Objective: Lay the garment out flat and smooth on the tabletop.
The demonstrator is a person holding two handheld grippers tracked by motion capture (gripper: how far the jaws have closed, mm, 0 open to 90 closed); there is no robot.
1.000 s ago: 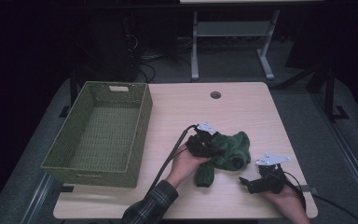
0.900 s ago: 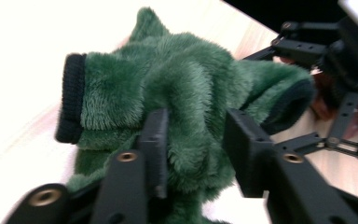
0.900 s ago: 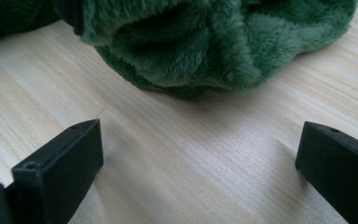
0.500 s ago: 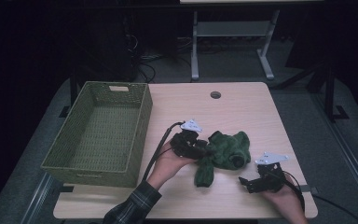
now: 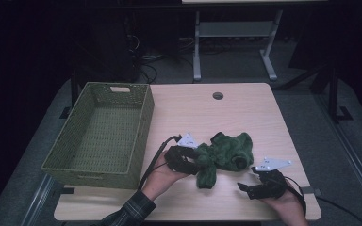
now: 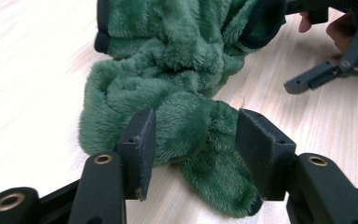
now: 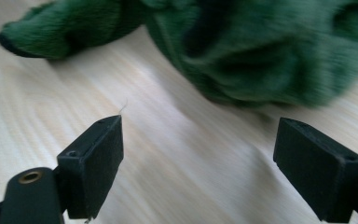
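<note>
On the wooden counter (image 5: pixel 245 113), a crumpled green fleece garment (image 5: pixel 226 153) lies near the front edge, right of a woven green basket (image 5: pixel 99 134). From the lower left, the left gripper (image 6: pixel 193 149) angles in, its 2 fingers (image 6: pixel 140 144) set wide around a fold of fleece without pinching it. At lower right, the right gripper (image 7: pixel 198 163) hovers low with fingers spread wide, just short of the garment.

The crumpled green plush cloth (image 6: pixel 177 88) looks soft and fuzzy with dark smooth trim. The pale wood-grain worktop (image 5: pixel 202 113) is matt, the olive woven basket (image 5: pixel 99 129) coarse, and the left hand-held gripper's (image 6: pixel 193 140) black plastic jaws dull.
</note>
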